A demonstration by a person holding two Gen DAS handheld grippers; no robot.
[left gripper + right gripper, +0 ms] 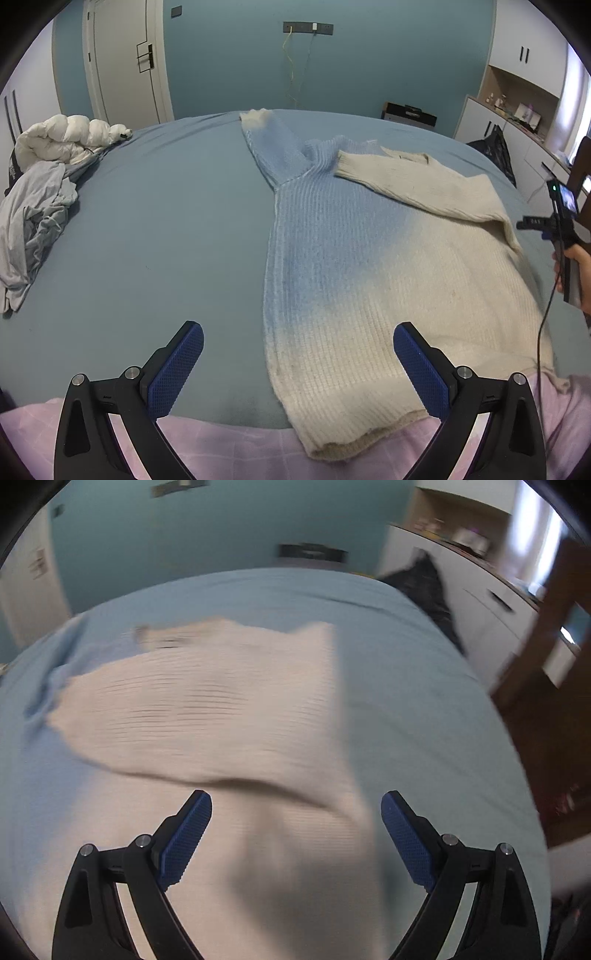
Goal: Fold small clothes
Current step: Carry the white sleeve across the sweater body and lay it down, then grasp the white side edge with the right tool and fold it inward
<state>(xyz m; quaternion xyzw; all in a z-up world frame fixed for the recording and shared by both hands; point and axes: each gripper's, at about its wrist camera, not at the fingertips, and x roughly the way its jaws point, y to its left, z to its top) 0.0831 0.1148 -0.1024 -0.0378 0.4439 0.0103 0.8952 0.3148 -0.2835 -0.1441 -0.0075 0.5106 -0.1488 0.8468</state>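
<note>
A knitted sweater (354, 266), blue on the left fading to cream on the right, lies flat on the blue bed sheet (155, 236). Its right sleeve (424, 184) is folded across the chest; its left sleeve (273, 151) stretches toward the far edge. My left gripper (298, 345) is open and empty above the sweater's hem. My right gripper (296, 812) is open and empty over the cream side of the sweater (221, 716); this view is motion-blurred. The right gripper's handle with a hand on it (565, 236) shows at the right edge of the left wrist view.
A white puffer jacket (62, 138) and a grey garment (33, 225) are piled at the bed's left. A black bag (495, 151) sits by white cabinets (517, 122) at the right. A wooden piece of furniture (546, 635) stands beside the bed. A pink cloth (258, 450) lies along the near edge.
</note>
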